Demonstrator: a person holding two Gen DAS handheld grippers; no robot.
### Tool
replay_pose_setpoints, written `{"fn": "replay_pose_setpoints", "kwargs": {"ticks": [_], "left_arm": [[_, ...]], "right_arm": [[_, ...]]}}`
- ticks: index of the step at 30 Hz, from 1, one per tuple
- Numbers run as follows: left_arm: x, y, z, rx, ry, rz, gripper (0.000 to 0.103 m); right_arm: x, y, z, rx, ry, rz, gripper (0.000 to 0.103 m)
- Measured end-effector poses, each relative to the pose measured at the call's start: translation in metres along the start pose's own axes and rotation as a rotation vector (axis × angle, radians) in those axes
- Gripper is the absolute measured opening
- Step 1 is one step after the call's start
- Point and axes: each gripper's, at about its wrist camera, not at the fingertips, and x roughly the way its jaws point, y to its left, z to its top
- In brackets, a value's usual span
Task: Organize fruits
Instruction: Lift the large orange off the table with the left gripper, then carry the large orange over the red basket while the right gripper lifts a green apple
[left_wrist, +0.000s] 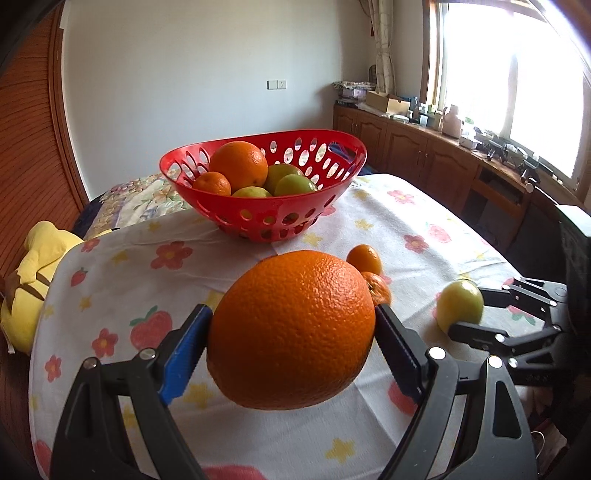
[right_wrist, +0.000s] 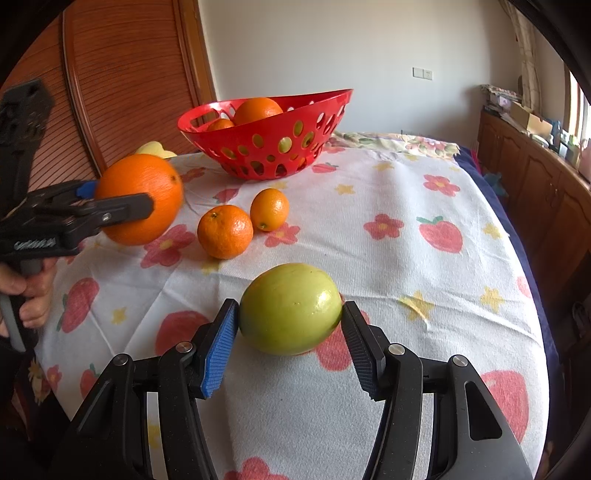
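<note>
Left gripper (left_wrist: 293, 328) clamped on large orange (left_wrist: 291, 328), lifted off the tablecloth (right_wrist: 369, 240); right gripper (right_wrist: 290, 332) pads pressing green fruit (right_wrist: 290, 308) resting on cloth; red basket (left_wrist: 266, 214) beyond both.

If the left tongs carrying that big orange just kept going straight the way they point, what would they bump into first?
Probably the red basket. The left tongs, shut on the big orange, point at its near wall across the flowered tablecloth. The two small oranges lie slightly right of that line, though depth is hard to judge.
</note>
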Motion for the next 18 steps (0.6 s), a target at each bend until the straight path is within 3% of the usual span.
{"fn": "replay_pose_setpoints", "kwargs": {"ticks": [18], "left_arm": [[-0.027,0.015,0.007,-0.051,-0.102,0.0,0.087]], "right_arm": [[-0.006,-0.002,0.007,0.012,-0.004,0.02,0.058]]}}
